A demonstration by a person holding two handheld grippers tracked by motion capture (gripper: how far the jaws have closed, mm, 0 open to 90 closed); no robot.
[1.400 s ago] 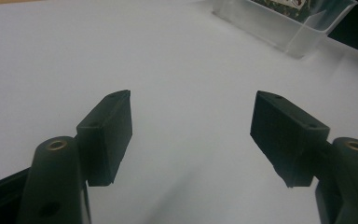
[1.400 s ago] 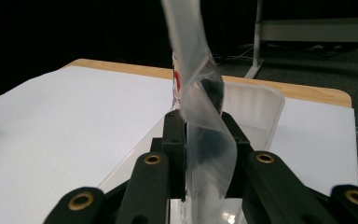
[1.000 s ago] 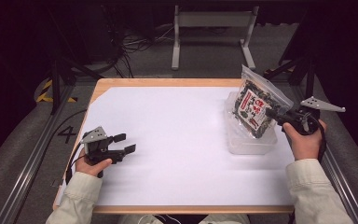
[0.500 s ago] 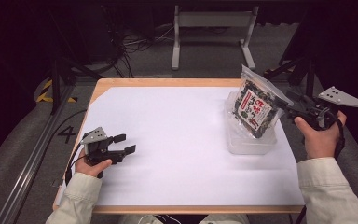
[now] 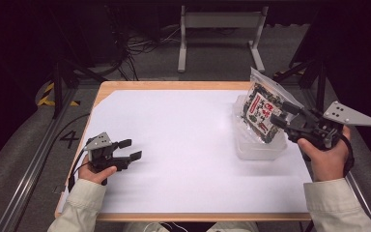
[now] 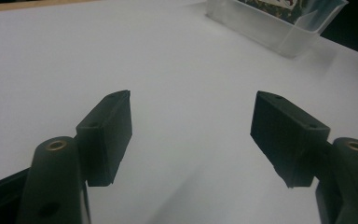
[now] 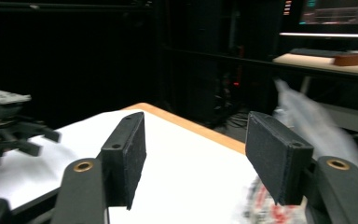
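High view: white sheet (image 5: 188,145) covers wooden table (image 5: 174,86).

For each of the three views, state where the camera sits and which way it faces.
High view: above the person's side, looking forward and down; table, both hands.
Left gripper view: on the left gripper, low across the table toward the clear tub.
Right gripper view: on the right gripper, facing the left gripper.
Shared: bag and tub.

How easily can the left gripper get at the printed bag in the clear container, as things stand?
Probably yes, but not at once. The left gripper rests open at the table's near left, the printed bag stands in the clear container far right. Bare white table lies between.
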